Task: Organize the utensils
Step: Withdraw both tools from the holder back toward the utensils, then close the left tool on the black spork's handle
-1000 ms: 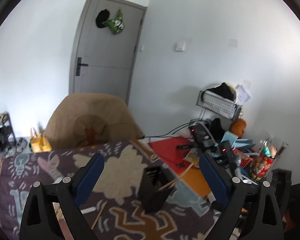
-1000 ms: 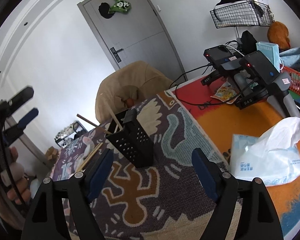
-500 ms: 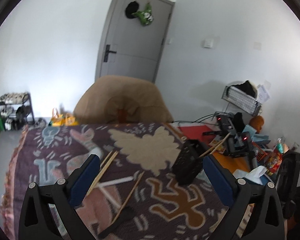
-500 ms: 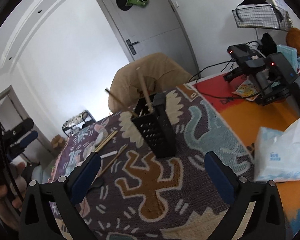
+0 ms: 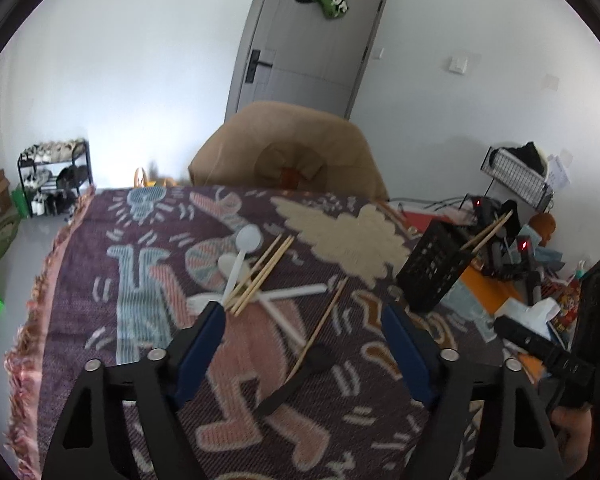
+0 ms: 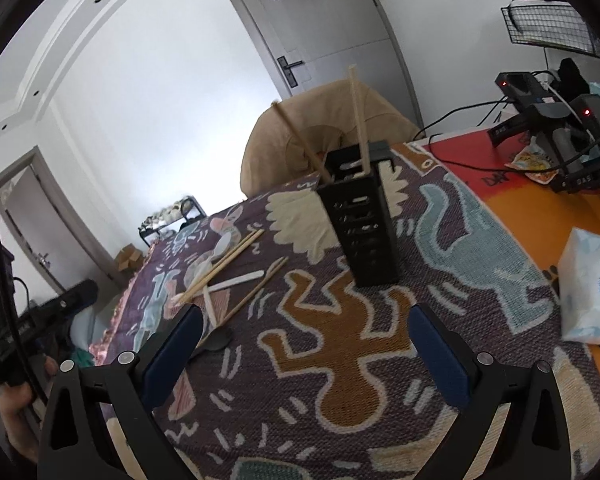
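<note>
A black perforated utensil holder point(image 6: 360, 216) point(image 5: 434, 268) stands upright on the patterned cloth with two wooden chopsticks point(image 6: 358, 112) sticking out of it. Loose utensils lie to its left: several wooden chopsticks point(image 5: 260, 276) point(image 6: 220, 266), white plastic spoons point(image 5: 238, 256) point(image 6: 236, 280), and a black spoon point(image 5: 296, 376) point(image 6: 216, 338). My left gripper point(image 5: 302, 320) hovers open just above this pile, nothing between its fingers. My right gripper point(image 6: 304, 328) is open and empty, low over the cloth in front of the holder.
The patterned woven cloth point(image 5: 140, 280) covers the table; its fringed edge is at the left. A tan chair back point(image 5: 284, 156) stands behind. A tissue pack point(image 6: 590, 288), black devices with cables point(image 6: 552, 120) and clutter fill the right side.
The left view has swung left and down from the holder to the loose utensil pile. The right gripper has shifted so the holder sits centred, with the pile showing at left.
</note>
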The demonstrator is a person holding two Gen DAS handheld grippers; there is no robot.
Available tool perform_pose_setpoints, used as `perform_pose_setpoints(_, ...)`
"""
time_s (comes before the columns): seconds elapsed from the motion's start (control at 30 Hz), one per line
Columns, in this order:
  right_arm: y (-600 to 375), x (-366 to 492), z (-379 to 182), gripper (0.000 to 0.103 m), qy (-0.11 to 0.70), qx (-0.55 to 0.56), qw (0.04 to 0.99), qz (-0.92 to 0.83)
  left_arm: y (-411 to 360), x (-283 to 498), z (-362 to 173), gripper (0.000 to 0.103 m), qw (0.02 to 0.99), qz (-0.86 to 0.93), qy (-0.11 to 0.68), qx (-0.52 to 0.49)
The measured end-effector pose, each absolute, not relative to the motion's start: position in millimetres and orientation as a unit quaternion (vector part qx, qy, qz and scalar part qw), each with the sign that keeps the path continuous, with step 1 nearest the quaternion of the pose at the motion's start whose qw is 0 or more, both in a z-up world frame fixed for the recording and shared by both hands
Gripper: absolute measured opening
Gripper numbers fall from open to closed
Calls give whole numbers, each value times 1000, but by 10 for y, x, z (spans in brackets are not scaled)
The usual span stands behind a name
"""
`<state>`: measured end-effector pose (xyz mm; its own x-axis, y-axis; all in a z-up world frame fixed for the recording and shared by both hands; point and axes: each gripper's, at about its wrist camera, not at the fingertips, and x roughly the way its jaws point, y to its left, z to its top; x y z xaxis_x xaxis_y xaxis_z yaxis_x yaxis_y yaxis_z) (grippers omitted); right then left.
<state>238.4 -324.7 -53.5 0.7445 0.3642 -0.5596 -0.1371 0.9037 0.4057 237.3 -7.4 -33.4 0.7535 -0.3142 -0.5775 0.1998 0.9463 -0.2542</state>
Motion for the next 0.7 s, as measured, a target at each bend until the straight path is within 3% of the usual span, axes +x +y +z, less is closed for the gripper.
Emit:
perform_pose_setpoints(0.27, -3120, 2350, -696, 103, 352, 162, 910, 144, -78, 2314, -683, 48, 916, -151, 367, -68)
perform_pose_setpoints(0.7, -3187, 2322, -855, 99, 373, 164, 903, 139, -451, 2506, -1066, 46, 888, -156, 432, 20)
